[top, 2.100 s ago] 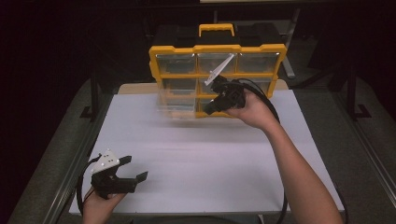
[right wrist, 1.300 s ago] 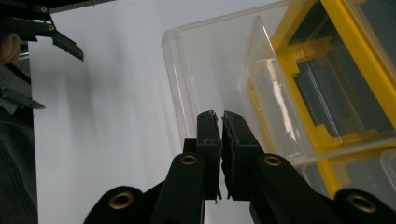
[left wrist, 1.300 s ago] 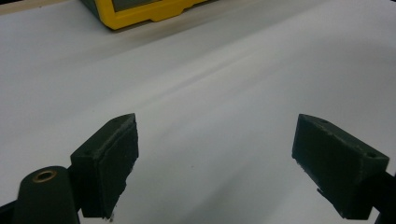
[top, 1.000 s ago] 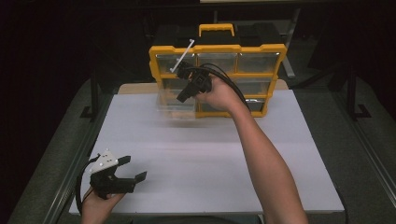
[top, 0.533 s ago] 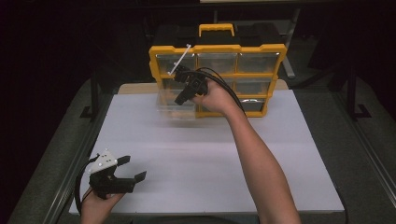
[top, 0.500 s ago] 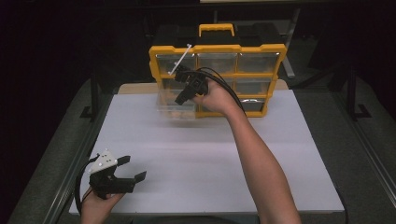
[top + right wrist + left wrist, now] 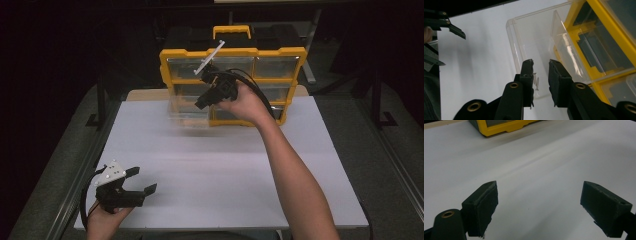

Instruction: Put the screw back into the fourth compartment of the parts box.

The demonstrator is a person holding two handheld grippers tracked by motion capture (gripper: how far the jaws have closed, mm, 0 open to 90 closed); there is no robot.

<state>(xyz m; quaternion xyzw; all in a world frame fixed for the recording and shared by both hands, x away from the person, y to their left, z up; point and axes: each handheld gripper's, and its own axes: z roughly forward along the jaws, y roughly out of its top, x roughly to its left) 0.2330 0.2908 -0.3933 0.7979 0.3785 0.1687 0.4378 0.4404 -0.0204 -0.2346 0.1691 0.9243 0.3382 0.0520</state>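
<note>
A yellow organizer case with clear drawers stands upright at the back of the white table. One clear drawer is pulled out at its lower left. My right gripper hovers over that drawer, tilted down to the left. In the right gripper view its jaws stand a narrow gap apart with nothing between them, just above the clear drawer, which holds a few small metal nails. My left gripper rests low at the table's near left, wide open and holding nothing.
A black case with a yellow handle stands behind the organizer. Dark floor and metal table legs surround the table. The yellow case lies far ahead of the left gripper, with bare white tabletop between them.
About two seconds ago the right gripper was at the case's right-middle drawers; it has swung left over the pulled-out drawer and has held there for the last half second. The left gripper stayed still.
</note>
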